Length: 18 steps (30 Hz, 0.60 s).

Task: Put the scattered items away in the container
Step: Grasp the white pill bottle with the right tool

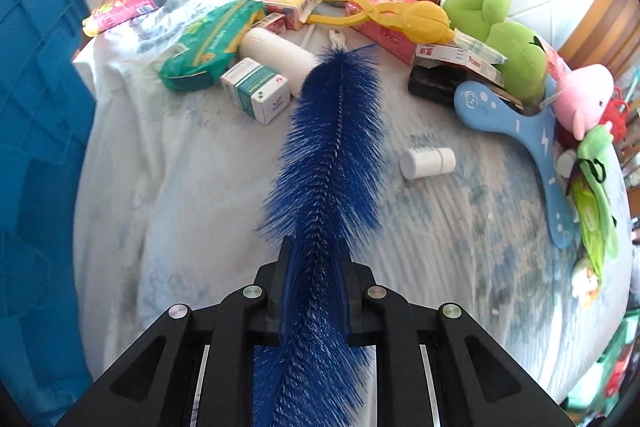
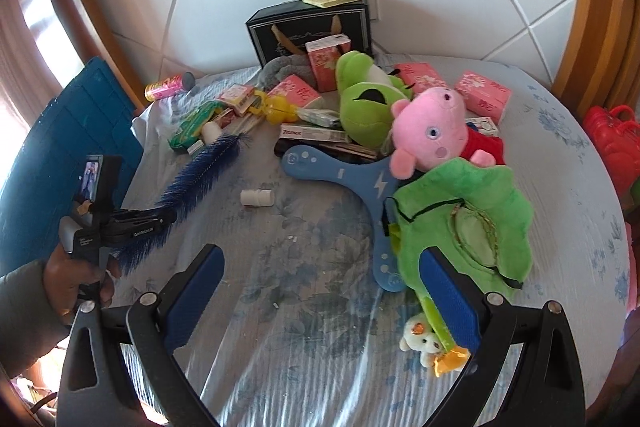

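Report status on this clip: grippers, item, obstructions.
Left gripper shut on blue bottle brush, lifted over bed. Right gripper open, empty. Blue crate at left; path looks unobstructed.

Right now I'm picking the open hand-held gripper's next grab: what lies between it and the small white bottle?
Only bare bedsheet lies between the right hand-held gripper and the white bottle, shown in the right wrist view.

1 blue bottle brush (image 1: 336, 131), 1 blue boomerang (image 2: 340, 171) just right of it, 2 green plush (image 2: 368, 99), 1 pink pig plush (image 2: 430, 125), 1 white bottle (image 2: 257, 197), 4 pink tissue boxes (image 2: 482, 95) (maybe more hidden), 1 yellow clamp toy (image 1: 400, 17).
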Each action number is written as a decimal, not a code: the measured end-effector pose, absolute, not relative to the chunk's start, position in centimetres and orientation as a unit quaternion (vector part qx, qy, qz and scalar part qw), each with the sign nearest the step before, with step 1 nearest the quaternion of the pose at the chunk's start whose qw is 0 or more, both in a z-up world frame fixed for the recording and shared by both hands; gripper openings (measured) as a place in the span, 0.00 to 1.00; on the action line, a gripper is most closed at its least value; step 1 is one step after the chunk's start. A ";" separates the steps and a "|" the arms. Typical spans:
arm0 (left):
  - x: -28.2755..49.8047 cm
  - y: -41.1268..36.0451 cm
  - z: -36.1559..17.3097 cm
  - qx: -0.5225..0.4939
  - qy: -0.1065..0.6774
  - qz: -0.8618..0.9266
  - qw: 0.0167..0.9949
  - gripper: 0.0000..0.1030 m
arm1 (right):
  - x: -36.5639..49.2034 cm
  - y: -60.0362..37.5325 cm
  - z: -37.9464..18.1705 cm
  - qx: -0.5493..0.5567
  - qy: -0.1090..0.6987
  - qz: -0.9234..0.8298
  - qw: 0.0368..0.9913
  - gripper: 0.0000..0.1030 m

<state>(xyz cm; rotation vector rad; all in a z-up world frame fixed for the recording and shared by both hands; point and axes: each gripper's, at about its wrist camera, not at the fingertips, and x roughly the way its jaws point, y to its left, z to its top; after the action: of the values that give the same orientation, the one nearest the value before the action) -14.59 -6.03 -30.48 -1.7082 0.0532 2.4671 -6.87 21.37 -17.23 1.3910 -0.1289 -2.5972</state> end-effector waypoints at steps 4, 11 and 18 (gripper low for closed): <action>-13.2 -7.9 -28.6 -0.562 0.013 0.824 0.075 0.17 | -9.6 17.0 -20.5 0.481 -0.034 -0.866 0.130 0.97; -9.6 -10.3 -25.9 -0.544 -0.001 0.835 0.084 0.17 | -15.2 10.5 -26.6 0.498 -0.013 -0.860 0.114 0.97; -7.5 -12.2 -23.8 -0.522 -0.018 0.848 0.092 0.16 | -20.0 8.5 -32.2 0.520 -0.009 -0.851 0.073 0.93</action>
<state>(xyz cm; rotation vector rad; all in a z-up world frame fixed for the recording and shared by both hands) -7.51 -12.24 -23.80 -1.5499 -0.0529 2.5191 -19.97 8.53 -32.19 1.5626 -0.0262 -2.5563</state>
